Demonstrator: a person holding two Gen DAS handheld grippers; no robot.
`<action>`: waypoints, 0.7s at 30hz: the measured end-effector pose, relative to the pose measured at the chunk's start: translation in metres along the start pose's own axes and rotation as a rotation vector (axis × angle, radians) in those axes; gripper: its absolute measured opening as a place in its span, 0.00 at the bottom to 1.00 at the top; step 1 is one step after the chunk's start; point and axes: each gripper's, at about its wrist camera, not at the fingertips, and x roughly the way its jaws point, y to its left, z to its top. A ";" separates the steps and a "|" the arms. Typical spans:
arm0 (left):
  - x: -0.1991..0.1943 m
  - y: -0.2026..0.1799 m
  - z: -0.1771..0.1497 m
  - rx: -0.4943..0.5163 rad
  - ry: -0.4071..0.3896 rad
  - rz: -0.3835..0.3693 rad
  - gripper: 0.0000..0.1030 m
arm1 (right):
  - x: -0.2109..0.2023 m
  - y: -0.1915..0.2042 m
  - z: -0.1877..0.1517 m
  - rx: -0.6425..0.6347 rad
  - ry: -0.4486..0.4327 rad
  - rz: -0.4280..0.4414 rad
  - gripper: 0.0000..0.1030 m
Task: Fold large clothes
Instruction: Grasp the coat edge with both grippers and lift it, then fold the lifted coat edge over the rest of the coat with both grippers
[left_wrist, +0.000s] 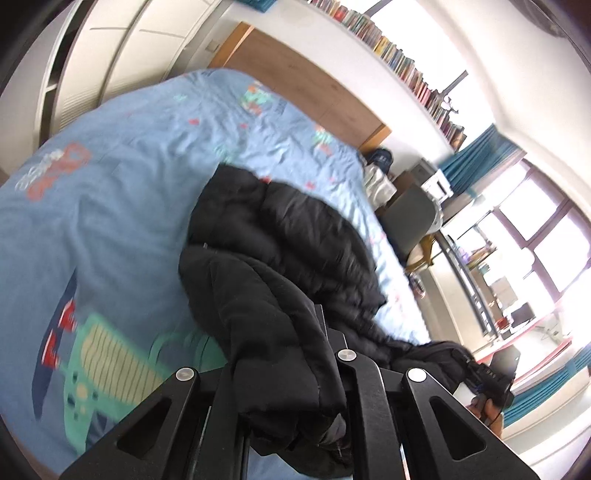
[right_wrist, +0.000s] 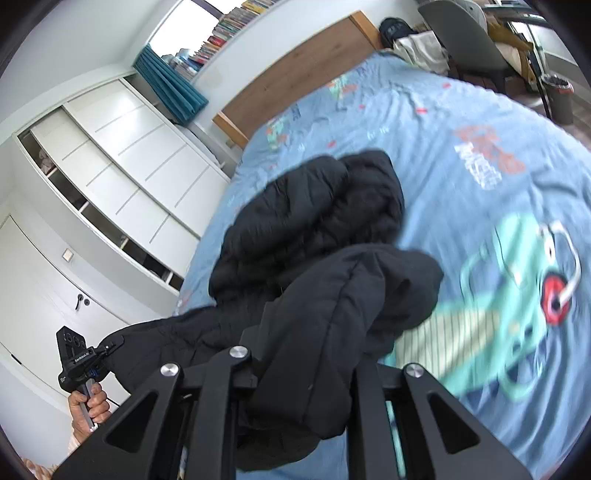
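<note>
A black puffer jacket hangs bunched over a bed with a blue printed cover. My left gripper is shut on a thick edge of the jacket, which drapes between and over its fingers. My right gripper is shut on another edge of the same jacket, held above the bed cover. The fingertips of both are buried in the fabric. The right gripper also shows in the left wrist view, and the left gripper in the right wrist view, each gripping an end of the jacket.
A wooden headboard stands at the far end of the bed. White wardrobes line one side. A grey chair, a desk and windows stand on the other side. A bin stands near the chair.
</note>
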 end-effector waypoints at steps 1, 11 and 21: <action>0.002 -0.003 0.013 -0.002 -0.016 -0.018 0.09 | 0.000 0.001 0.010 0.001 -0.014 0.006 0.14; 0.039 0.010 0.145 -0.112 -0.167 -0.044 0.09 | 0.011 -0.020 0.132 0.105 -0.192 0.013 0.14; 0.181 0.064 0.250 -0.226 -0.181 0.120 0.09 | 0.128 -0.069 0.245 0.205 -0.222 -0.112 0.13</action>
